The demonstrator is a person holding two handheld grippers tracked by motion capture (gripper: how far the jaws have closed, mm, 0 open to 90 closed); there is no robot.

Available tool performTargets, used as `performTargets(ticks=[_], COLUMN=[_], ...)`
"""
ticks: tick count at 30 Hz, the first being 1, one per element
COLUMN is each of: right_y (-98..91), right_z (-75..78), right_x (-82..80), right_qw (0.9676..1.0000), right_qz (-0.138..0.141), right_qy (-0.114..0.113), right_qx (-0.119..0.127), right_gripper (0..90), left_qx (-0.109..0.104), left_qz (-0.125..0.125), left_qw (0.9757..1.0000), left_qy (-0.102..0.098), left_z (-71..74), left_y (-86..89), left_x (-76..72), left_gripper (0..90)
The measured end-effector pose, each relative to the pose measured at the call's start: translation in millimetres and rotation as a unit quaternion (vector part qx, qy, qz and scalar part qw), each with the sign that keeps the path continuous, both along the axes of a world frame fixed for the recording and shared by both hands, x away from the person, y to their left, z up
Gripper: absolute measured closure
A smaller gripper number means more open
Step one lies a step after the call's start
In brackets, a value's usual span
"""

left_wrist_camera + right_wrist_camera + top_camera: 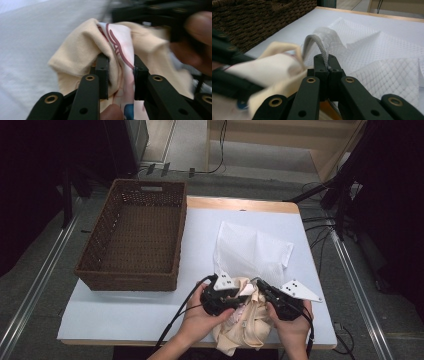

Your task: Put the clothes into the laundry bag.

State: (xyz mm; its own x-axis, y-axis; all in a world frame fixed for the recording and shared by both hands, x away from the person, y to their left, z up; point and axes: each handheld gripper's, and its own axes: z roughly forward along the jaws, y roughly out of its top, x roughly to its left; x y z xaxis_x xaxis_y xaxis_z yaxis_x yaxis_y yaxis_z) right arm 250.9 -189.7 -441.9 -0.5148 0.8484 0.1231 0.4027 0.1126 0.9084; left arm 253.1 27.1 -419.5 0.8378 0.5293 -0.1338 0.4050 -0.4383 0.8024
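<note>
Right tool (pixel 328 68) pinches white mesh hem (pixel 322 50); blurred left tool (pixel 121 75) seemingly clamps cream garment (pixel 80 55)

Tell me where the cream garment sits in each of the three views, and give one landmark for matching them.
High view: cream garment at bottom centre, between both hands.
Left gripper view: centre, gathered between the jaws.
Right gripper view: lower left, blurred.
Shared landmark: the white mesh bag on the table, seen in the high and right gripper views.

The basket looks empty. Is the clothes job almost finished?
Not yet. The wicker basket holds nothing. The left gripper has cream cloth between its jaws; the right gripper is shut on a white mesh edge. The white mesh garment lies on the table. Probably both go in later.
</note>
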Motion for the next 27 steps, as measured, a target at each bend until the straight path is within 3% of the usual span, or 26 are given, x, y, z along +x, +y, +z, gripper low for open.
performTargets(ticks=[1, 3, 7, 10, 12, 14, 15, 16, 19, 21, 23, 25, 27], right_y=[-1.0, -2.6, -1.4, 3.9, 7.0, 8.0, 8.4, 8.7, 6.1, 3.2, 1.0, -0.2, -1.1], right_z=[0.2, 1.1, 2.3, 4.2, 5.4, 5.7, 5.9, 6.4, 7.7, 9.1, 9.1, 7.5, 5.8], right_x=[0.5, 0.6, 0.4, -1.4, -3.0, -3.3, -3.5, -4.0, -4.9, -5.3, -5.2, -3.8, -2.8], right_qw=[1.0000, 1.0000, 1.0000, 0.9998, 0.9996, 0.9995, 0.9994, 0.9994, 0.9994, 0.9994, 0.9995, 0.9997, 0.9998], right_qz=[0.000, -0.005, -0.003, 0.012, 0.020, 0.023, 0.027, 0.026, 0.023, 0.016, 0.010, 0.005, 0.004], right_qy=[-0.001, -0.001, -0.005, -0.014, -0.019, -0.019, -0.020, -0.021, -0.026, -0.028, -0.025, -0.022, -0.017], right_qx=[0.002, 0.005, 0.008, 0.007, 0.007, 0.009, 0.011, 0.010, 0.010, 0.013, 0.014, 0.013, 0.012], right_gripper=[89.6, 89.7, 89.6, 89.7, 89.7, 89.7, 89.7, 89.7, 89.7, 89.7, 89.6, 89.7, 89.7], left_qx=[-0.002, -0.020, 0.009, 0.022, 0.027, 0.025, 0.027, 0.028, 0.008, 0.005, 0.003, 0.003, -0.009], left_qz=[-0.007, -0.042, -0.086, -0.084, -0.081, -0.074, -0.071, -0.048, 0.017, 0.080, 0.115, 0.101, 0.071], left_qw=[0.9999, 0.9989, 0.9961, 0.9957, 0.9950, 0.9939, 0.9943, 0.9966, 0.9982, 0.9959, 0.9924, 0.9922, 0.9935], left_qy=[-0.009, 0.007, 0.020, 0.032, 0.053, 0.078, 0.074, 0.060, 0.056, 0.042, 0.044, 0.073, 0.089], left_z=[1.9, 2.4, -5.7, -7.1, -8.3, -10.2, -9.9, -9.2, -6.0, -5.9, -10.0, -15.8, -15.0], left_y=[-1.4, -2.2, -15.0, -23.6, -27.4, -30.4, -30.8, -30.4, -23.7, -18.5, -14.2, -12.7, -10.1], left_x=[-4.4, -5.3, -3.6, 3.9, 13.9, 23.9, 27.3, 28.2, 35.0, 39.1, 44.2, 49.0, 45.9], left_gripper=[72.7, 73.4, 75.2, 76.0, 78.2, 78.8, 79.1, 80.5, 83.4, 84.0, 83.5, 74.2, 54.8])
